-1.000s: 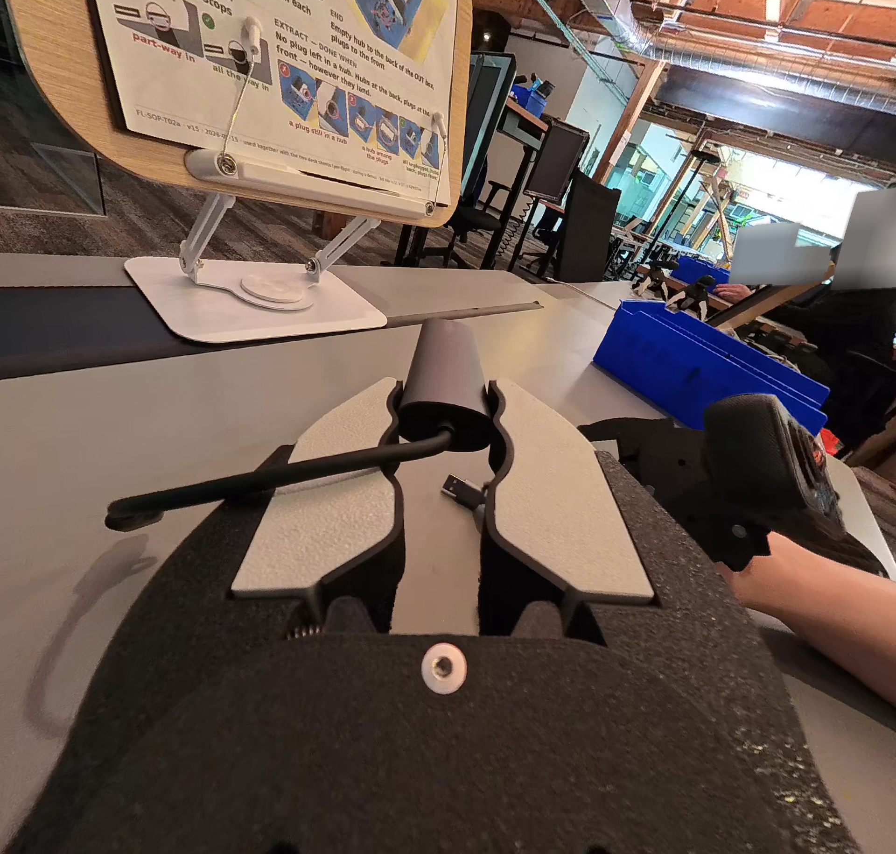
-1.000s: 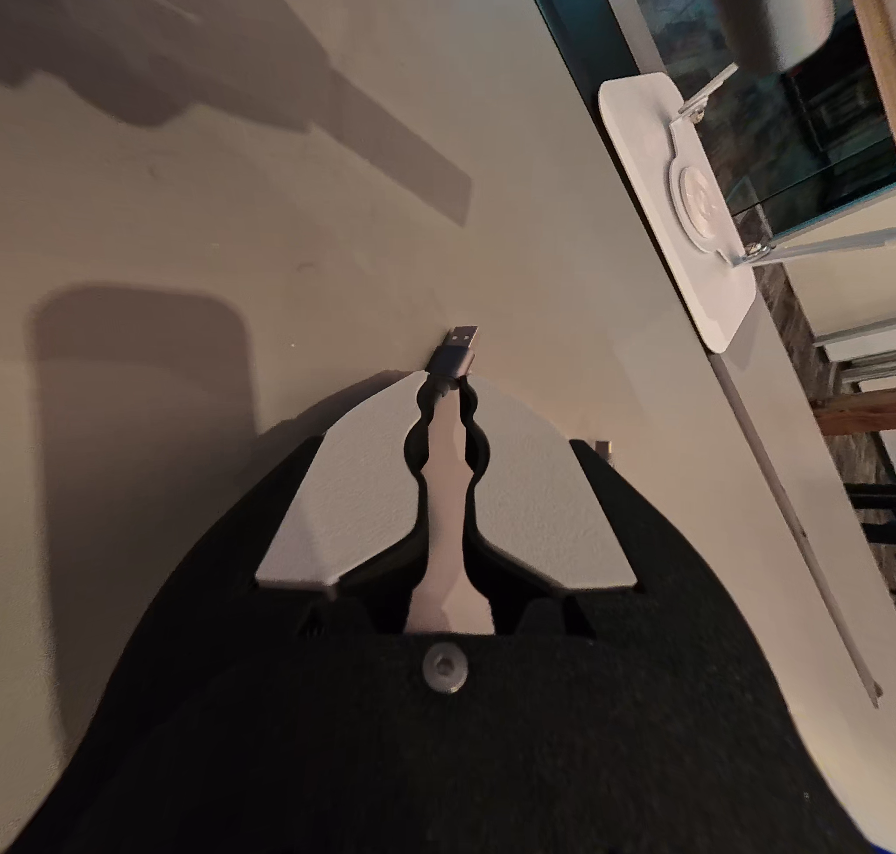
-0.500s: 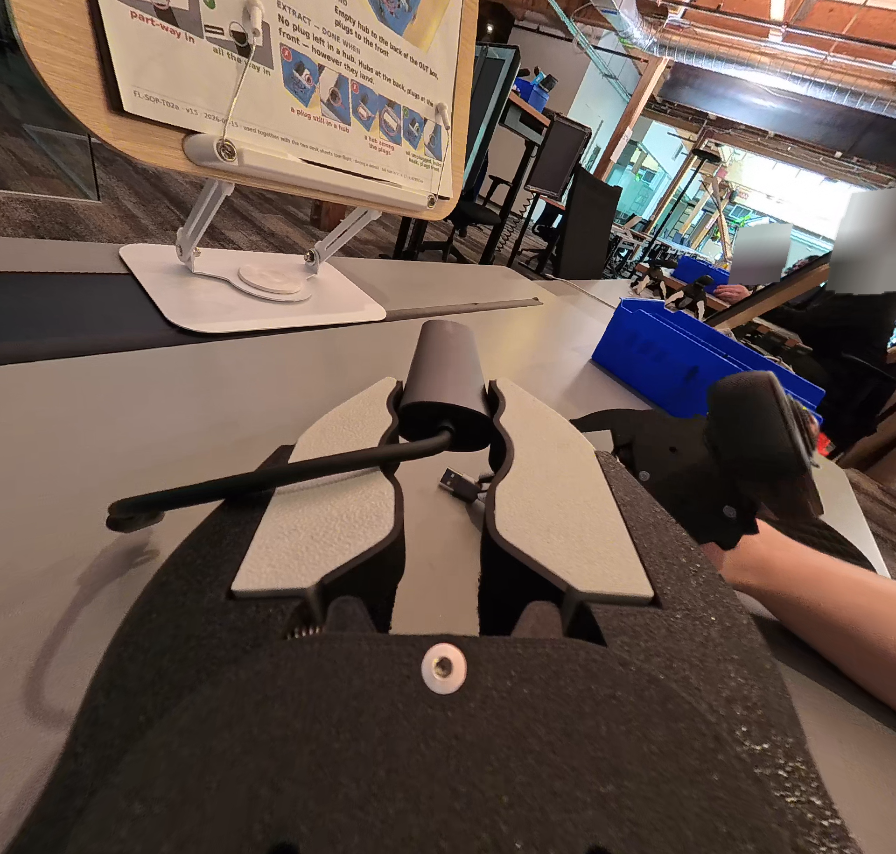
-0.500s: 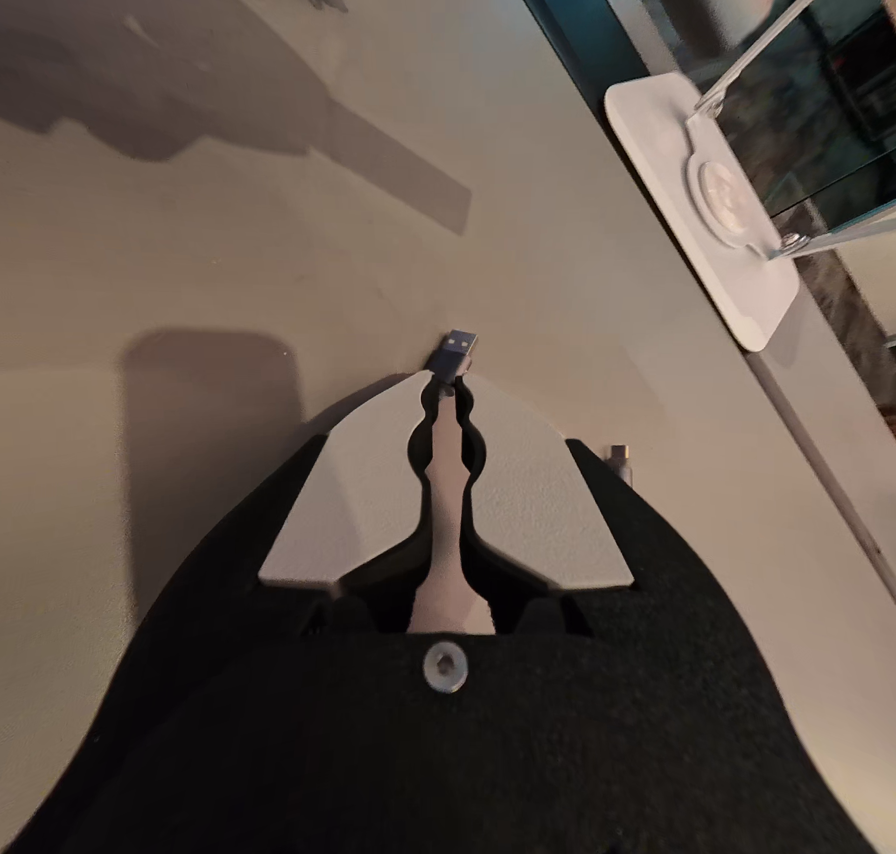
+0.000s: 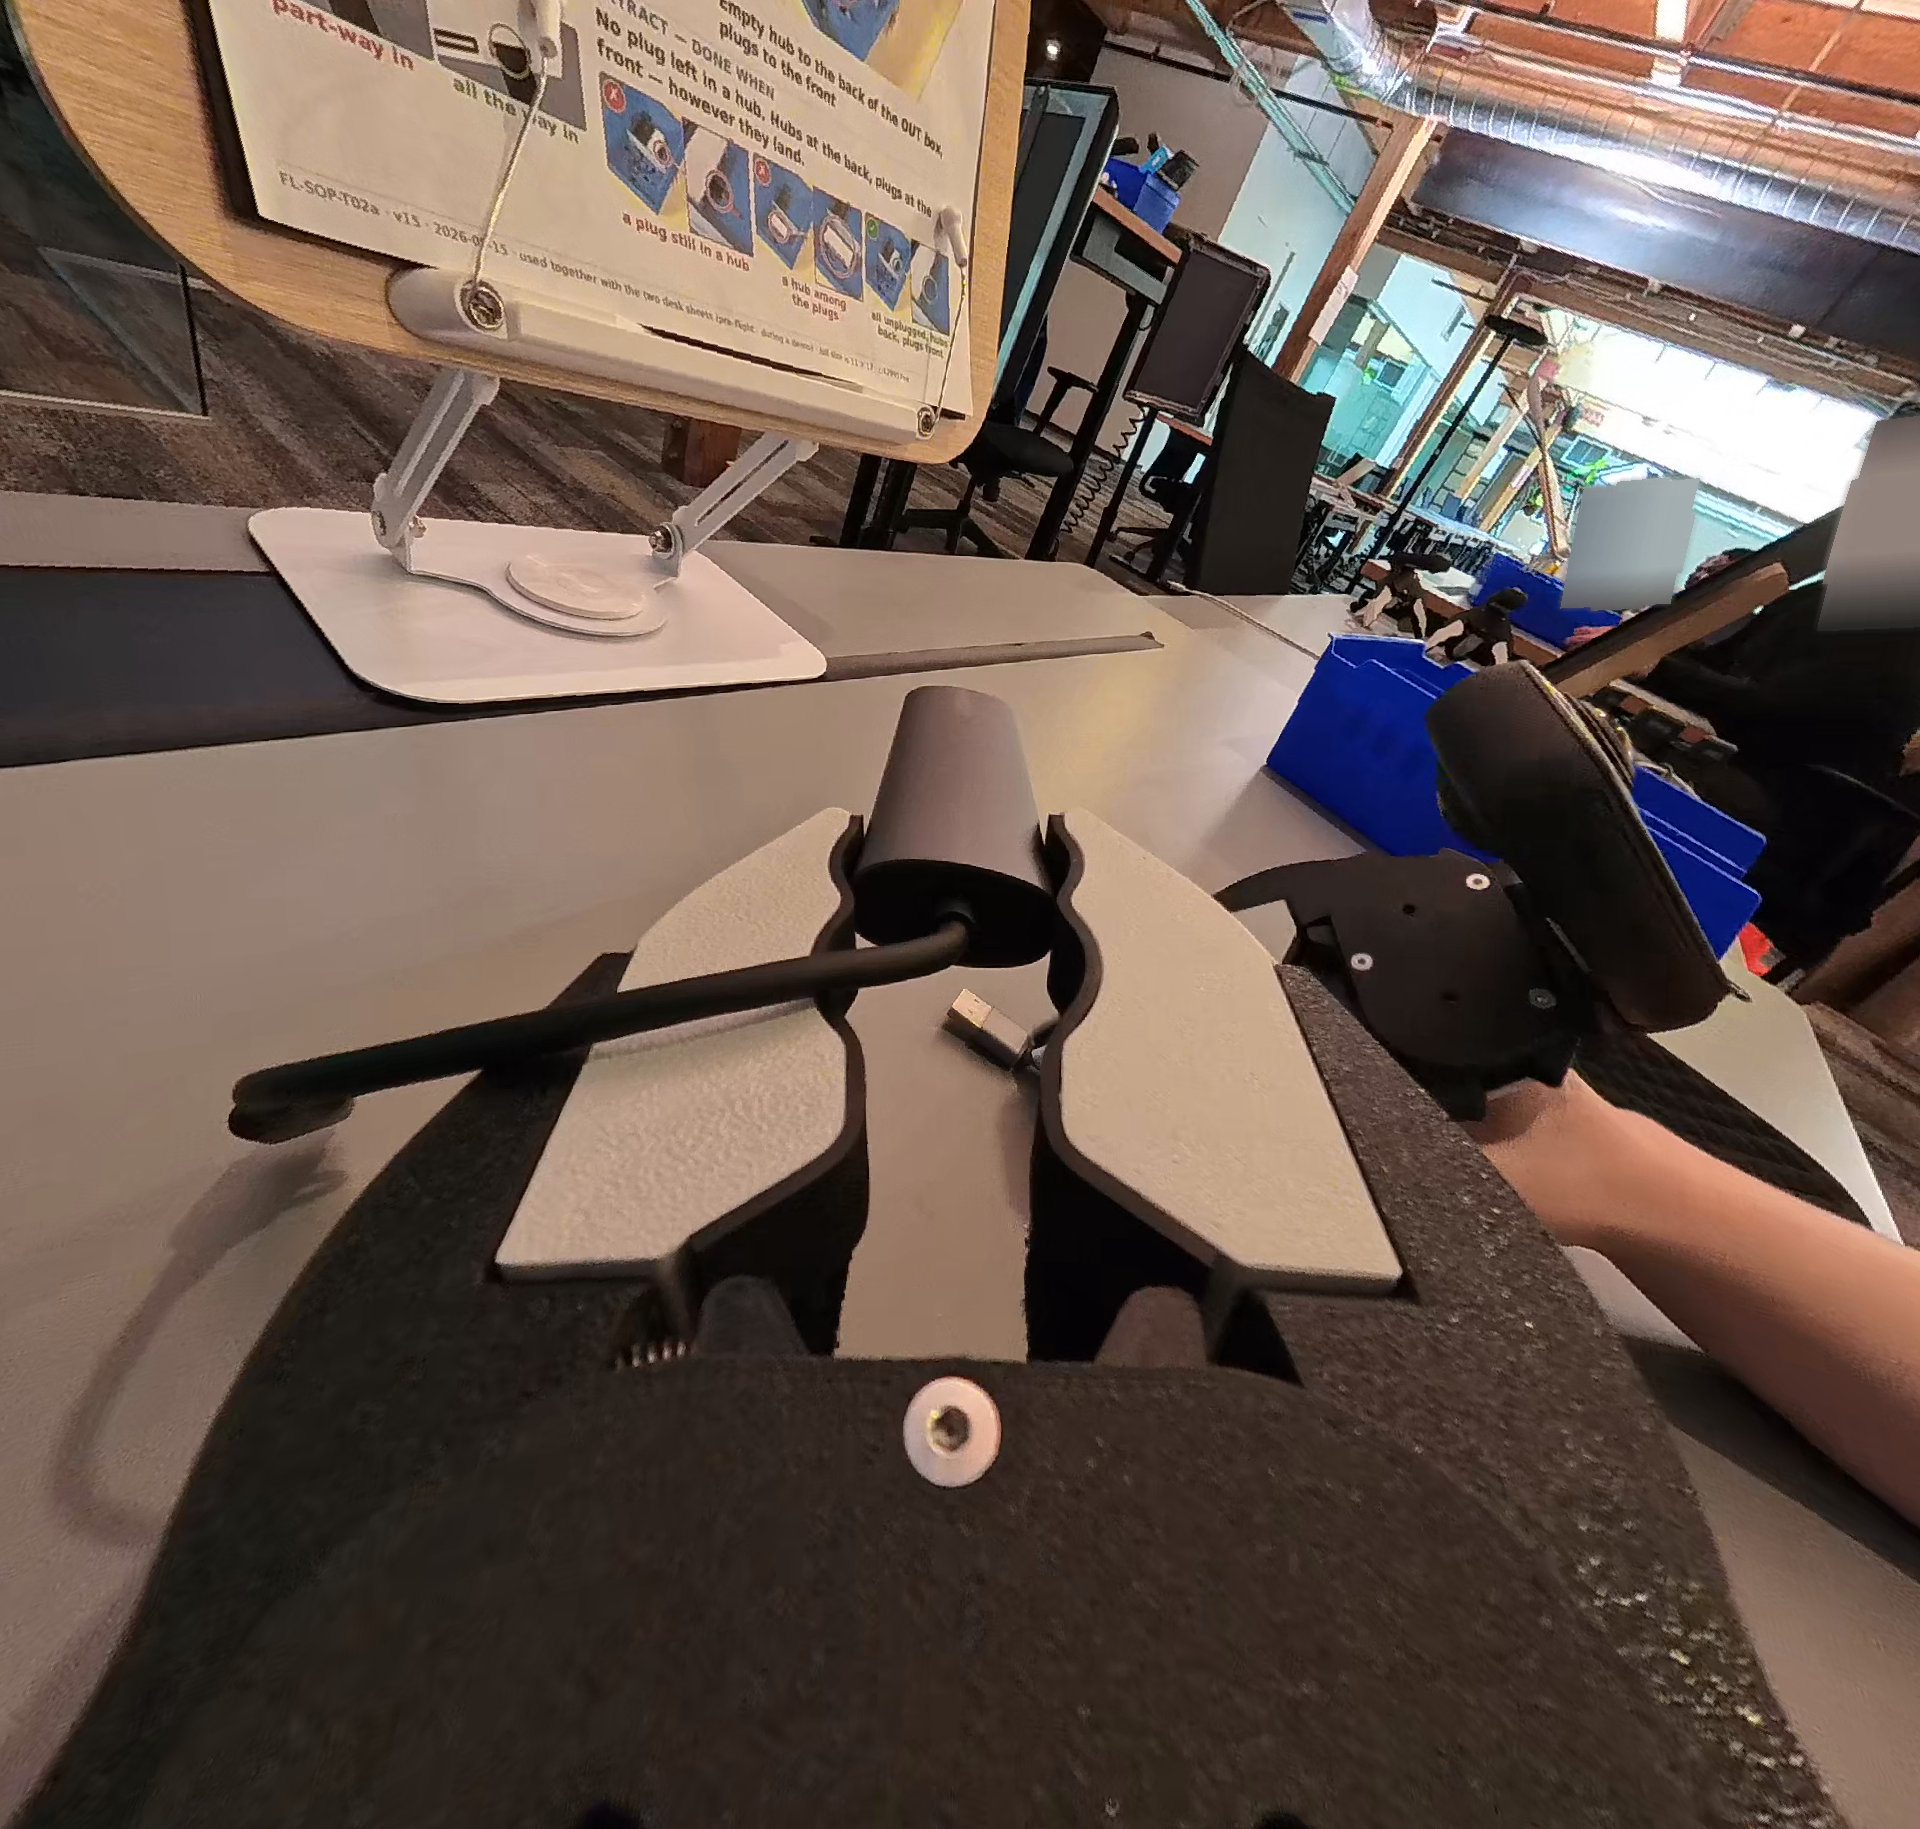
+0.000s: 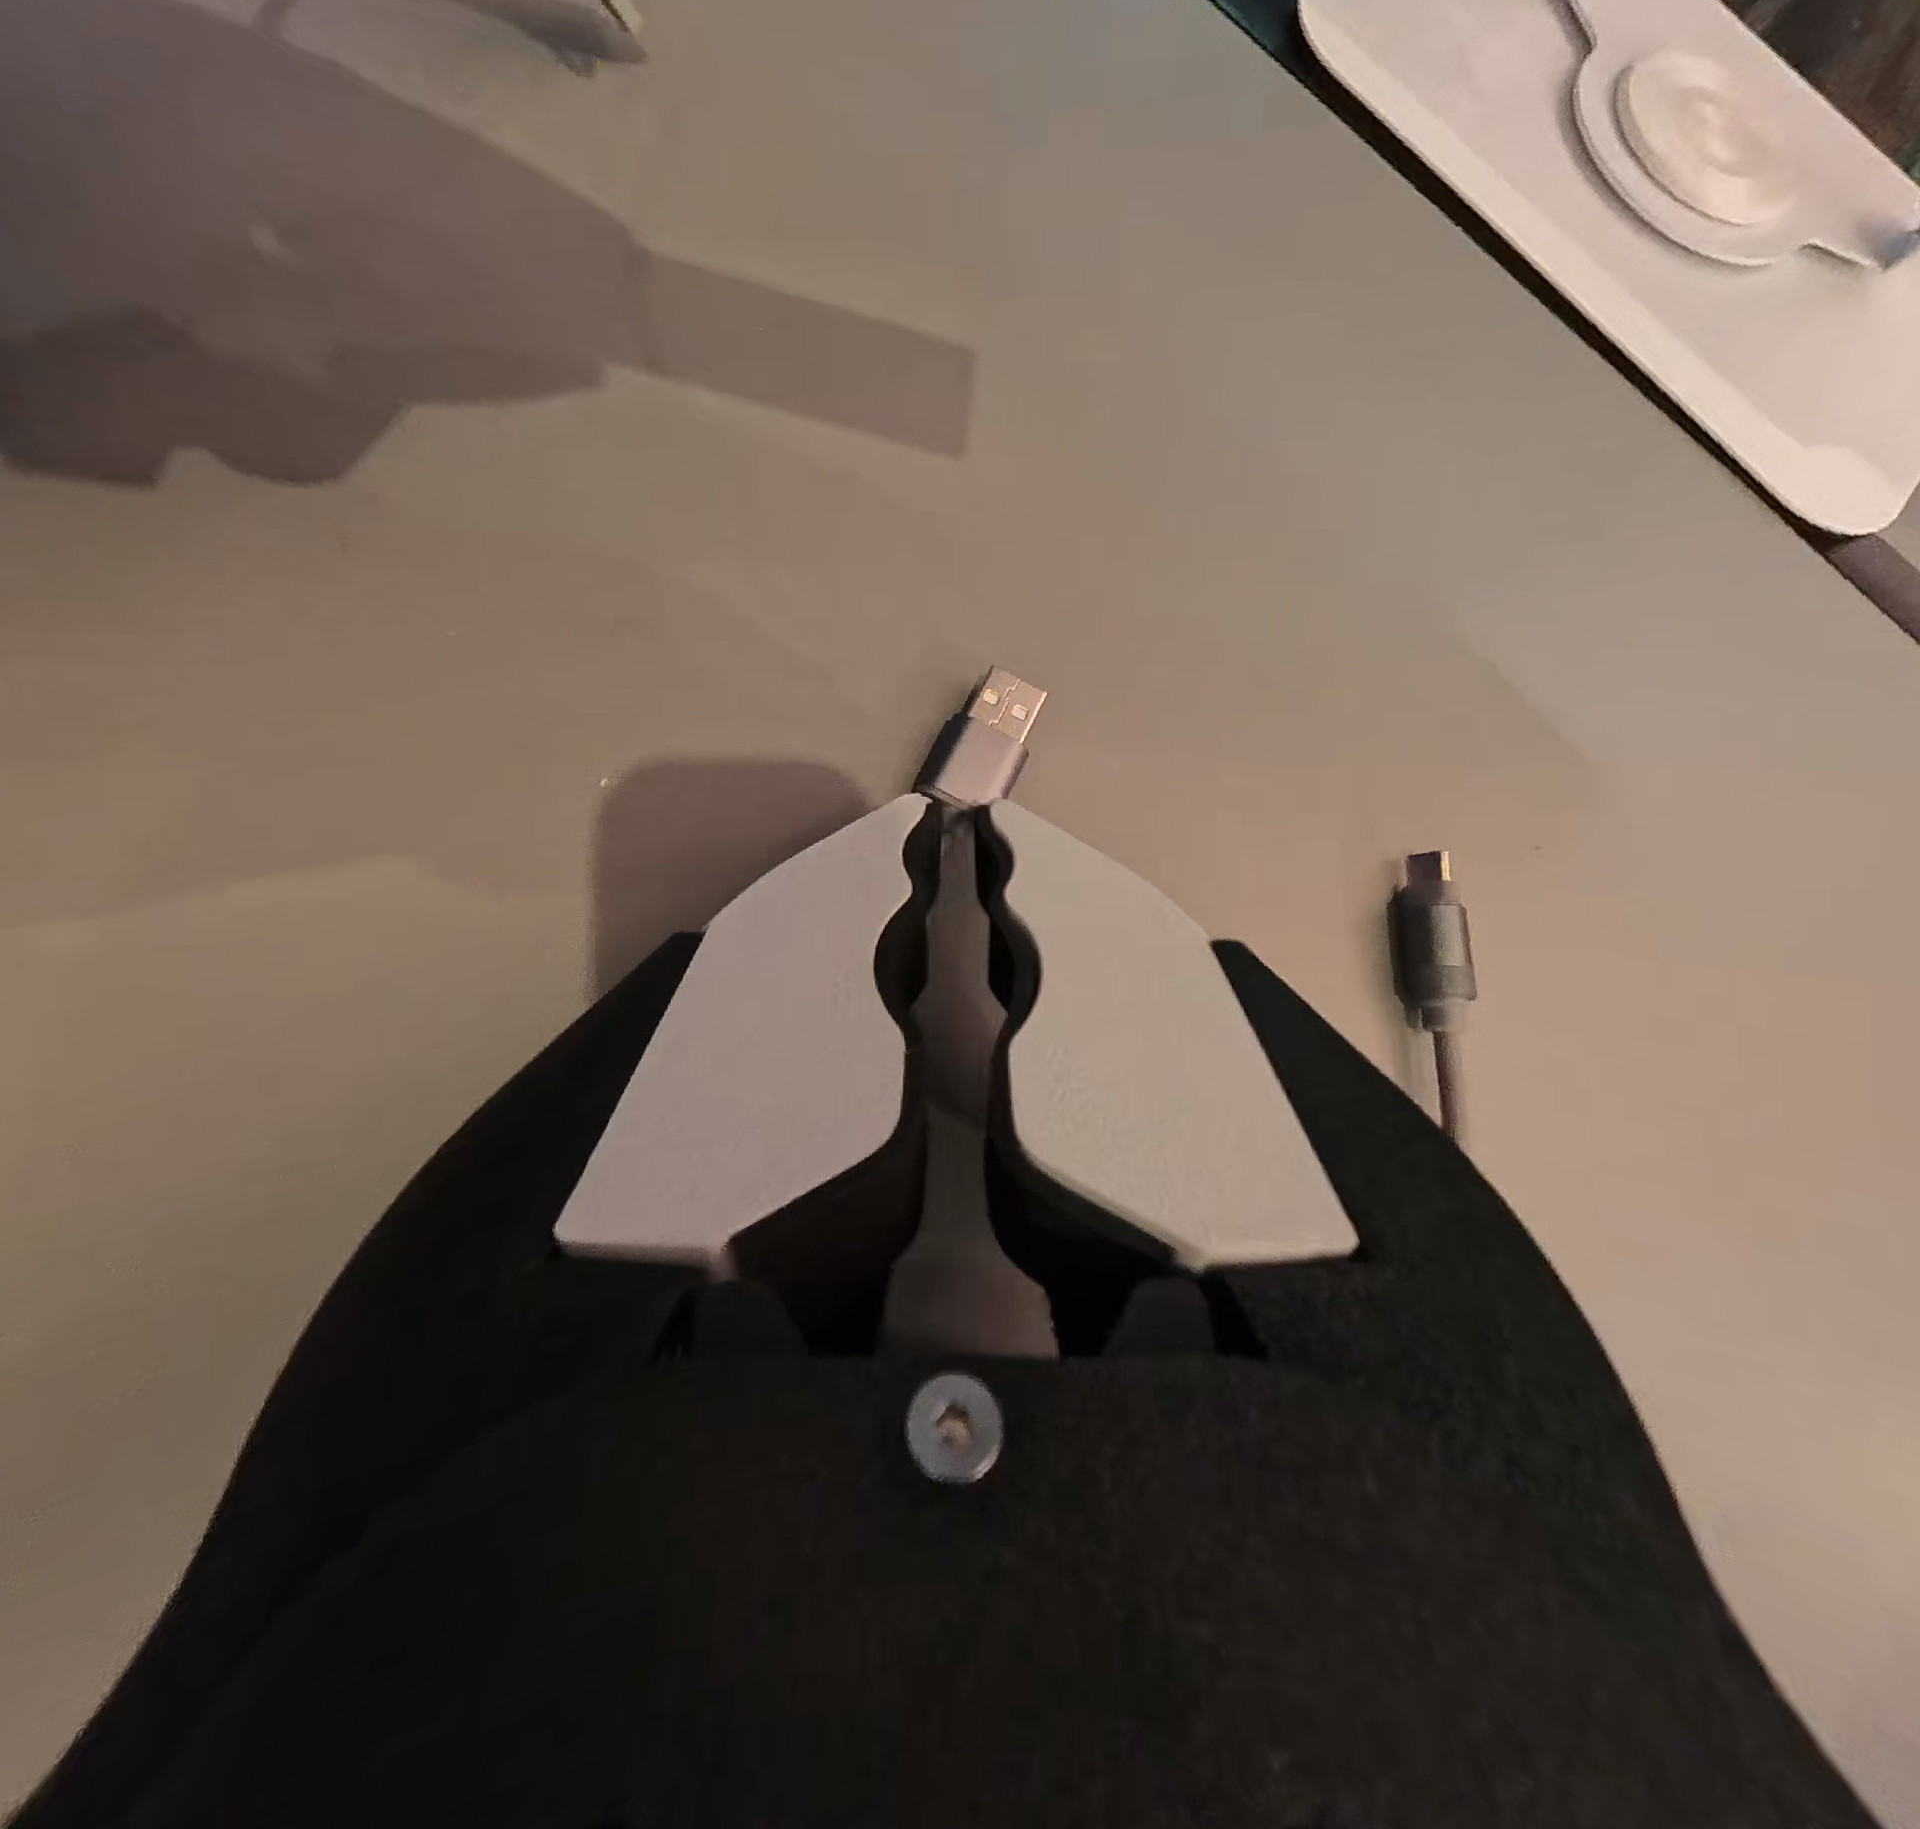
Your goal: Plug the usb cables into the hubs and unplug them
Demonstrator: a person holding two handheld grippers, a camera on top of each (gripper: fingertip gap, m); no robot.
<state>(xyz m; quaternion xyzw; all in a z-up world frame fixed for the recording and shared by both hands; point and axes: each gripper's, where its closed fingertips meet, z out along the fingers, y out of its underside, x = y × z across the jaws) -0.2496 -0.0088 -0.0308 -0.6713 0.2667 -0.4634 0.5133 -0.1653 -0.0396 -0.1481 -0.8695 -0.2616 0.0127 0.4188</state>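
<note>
My left tongs [image 5: 951, 875] are clamped on the dark grey hub [image 5: 954, 823], holding it just off the counter [image 5: 416, 865] with its own black lead [image 5: 582, 1026] trailing off to my left. My right tongs [image 6: 961, 808] are pinched tight on the cable right behind the USB-A plug [image 6: 987, 735], which pokes out past the tips. The same cable's other end, a small connector [image 6: 1432, 932], lies on the counter just beside them. So: hub picked up, plug picked up, nothing plugged in yet as far as I can see. Still to do is lining the two up, pushing in, then pulling out. The hub's ports aren't visible from here.
</note>
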